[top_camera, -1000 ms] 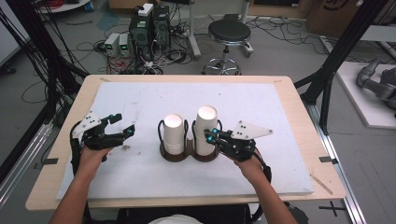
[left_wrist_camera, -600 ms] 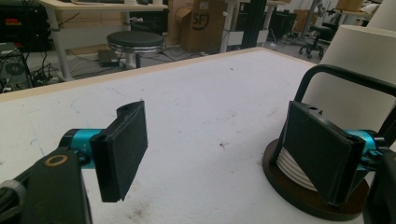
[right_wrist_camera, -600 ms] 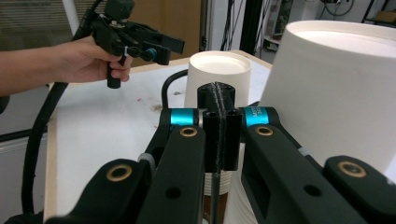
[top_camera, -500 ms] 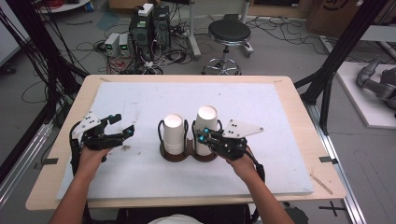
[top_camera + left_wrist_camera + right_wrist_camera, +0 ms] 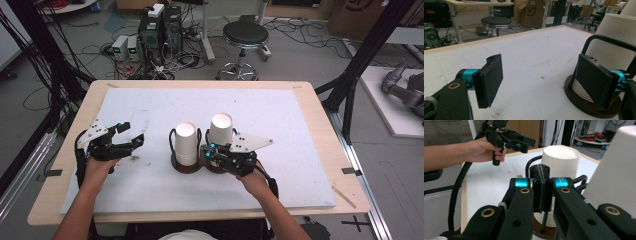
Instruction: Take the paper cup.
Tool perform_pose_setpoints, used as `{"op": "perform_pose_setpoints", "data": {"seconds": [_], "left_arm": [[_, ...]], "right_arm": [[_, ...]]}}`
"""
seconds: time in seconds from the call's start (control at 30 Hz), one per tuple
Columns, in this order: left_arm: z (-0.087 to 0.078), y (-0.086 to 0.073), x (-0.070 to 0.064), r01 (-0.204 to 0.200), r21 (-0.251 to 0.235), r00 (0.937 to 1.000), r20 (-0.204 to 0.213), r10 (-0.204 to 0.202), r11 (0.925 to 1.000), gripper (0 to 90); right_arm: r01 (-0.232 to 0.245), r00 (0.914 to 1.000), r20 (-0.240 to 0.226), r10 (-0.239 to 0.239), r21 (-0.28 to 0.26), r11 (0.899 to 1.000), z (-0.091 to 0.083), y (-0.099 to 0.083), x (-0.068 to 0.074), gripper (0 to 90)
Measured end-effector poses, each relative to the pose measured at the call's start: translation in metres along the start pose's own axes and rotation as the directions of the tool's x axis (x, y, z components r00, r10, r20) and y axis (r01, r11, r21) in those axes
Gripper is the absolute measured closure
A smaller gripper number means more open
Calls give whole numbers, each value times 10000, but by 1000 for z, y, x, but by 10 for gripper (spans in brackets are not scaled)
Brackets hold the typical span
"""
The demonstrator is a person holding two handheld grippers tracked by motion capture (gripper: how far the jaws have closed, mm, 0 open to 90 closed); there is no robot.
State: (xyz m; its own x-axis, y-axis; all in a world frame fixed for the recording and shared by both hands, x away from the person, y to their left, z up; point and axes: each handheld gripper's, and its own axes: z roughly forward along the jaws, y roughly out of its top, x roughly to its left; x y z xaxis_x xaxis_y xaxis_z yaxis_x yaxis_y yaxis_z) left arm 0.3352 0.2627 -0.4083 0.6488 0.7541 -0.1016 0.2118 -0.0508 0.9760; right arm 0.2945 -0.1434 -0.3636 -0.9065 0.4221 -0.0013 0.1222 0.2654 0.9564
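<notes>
Two white paper cups stand upside down side by side, the left cup (image 5: 186, 142) and the right cup (image 5: 220, 129), in a dark brown holder (image 5: 187, 168) with black wire loops. My right gripper (image 5: 206, 151) is at the holder's front, between the cups. In the right gripper view its jaws (image 5: 542, 191) are pressed together on a thin black wire (image 5: 544, 221) that runs down to the base. My left gripper (image 5: 132, 133) hovers left of the holder, open and empty. In the left gripper view the left gripper (image 5: 539, 80) points at a cup (image 5: 616, 37) and the holder's base (image 5: 586, 106).
A white foam board (image 5: 300, 125) covers the wooden table (image 5: 325, 100). Beyond the far edge are a black stool (image 5: 245, 35) and computer boxes (image 5: 160, 30) with cables on the floor. Black frame posts (image 5: 350, 85) rise at the table's right.
My right gripper has moved left, in against the front of the holder between the cups. The left gripper and the cups have stayed put.
</notes>
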Motion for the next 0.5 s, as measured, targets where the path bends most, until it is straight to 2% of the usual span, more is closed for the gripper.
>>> {"op": "perform_pose_setpoints", "data": {"seconds": [0.2,0.3,0.5], "left_arm": [[0,0,0,-20,-22,10000,10,20,10000,220],[0,0,-1,-25,-13,10000,29,25,10000,220],[1,1,-2,-53,-16,10000,64,53,10000,220]], "right_arm": [[-110,9999,85,107,314,9994,13,-8,4,900],[-312,9994,155,305,480,9984,20,-15,5,900],[-544,9975,508,499,915,9943,32,-24,13,879]]}}
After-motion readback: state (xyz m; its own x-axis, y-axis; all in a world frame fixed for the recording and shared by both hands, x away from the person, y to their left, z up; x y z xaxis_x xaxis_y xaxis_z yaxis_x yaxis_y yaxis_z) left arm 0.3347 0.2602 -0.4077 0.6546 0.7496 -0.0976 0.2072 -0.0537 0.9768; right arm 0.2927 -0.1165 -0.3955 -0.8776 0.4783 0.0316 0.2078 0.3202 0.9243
